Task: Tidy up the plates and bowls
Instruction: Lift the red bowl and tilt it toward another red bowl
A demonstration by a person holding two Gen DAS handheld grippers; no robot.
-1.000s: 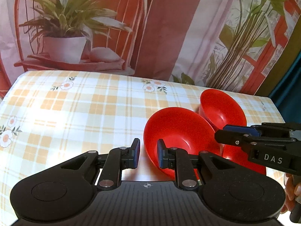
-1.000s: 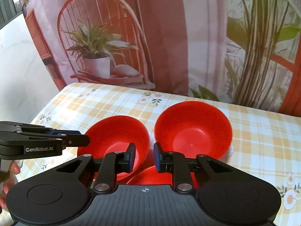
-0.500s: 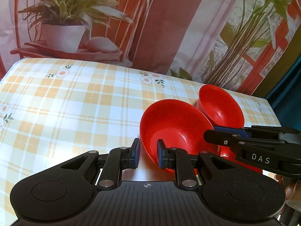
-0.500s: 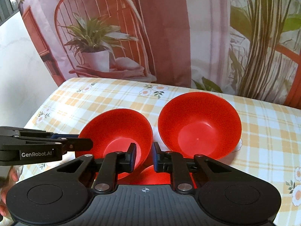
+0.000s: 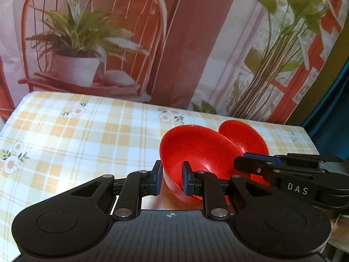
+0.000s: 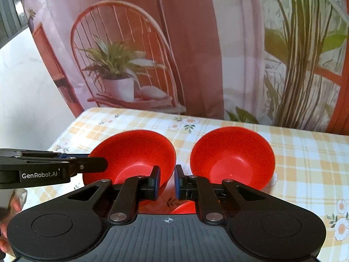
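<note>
Left wrist view: left gripper (image 5: 172,175) is pinching the near-left wall of the left bowl (image 5: 196,148); one pad sits against the outside, the other inside the rim; bowl looks tilted toward me, not flat on the tablecloth (image 5: 87,135). Right bowl (image 5: 246,137) sits just behind and to the right of it; from this angle their rims overlap, so I can't tell whether they touch. Right gripper (image 5: 238,166) comes in from the right edge, side-on, with its tip in front of where the two bowls meet; I can't read its jaws from here.

Right wrist view: the right gripper's jaws are drawn nearly together with a narrow slot left; through the slot I only see tablecloth tinted red, so I can't confirm anything is pinched. Both red bowls are upright-ish, open side up, side by side in the middle of the table with a clear gap between them; the slot lines up with that gap, nearer than both bowls. A third red piece (image 6: 183,207) peeks out under the gripper body, near edge; plate or bowl, I can't tell. Left gripper enters from the left, tip at the left bowl's rim; fingers (image 6: 16,206) show below it. Printed backdrop (image 5: 196,43) with chair and plants hangs at the far side.
</note>
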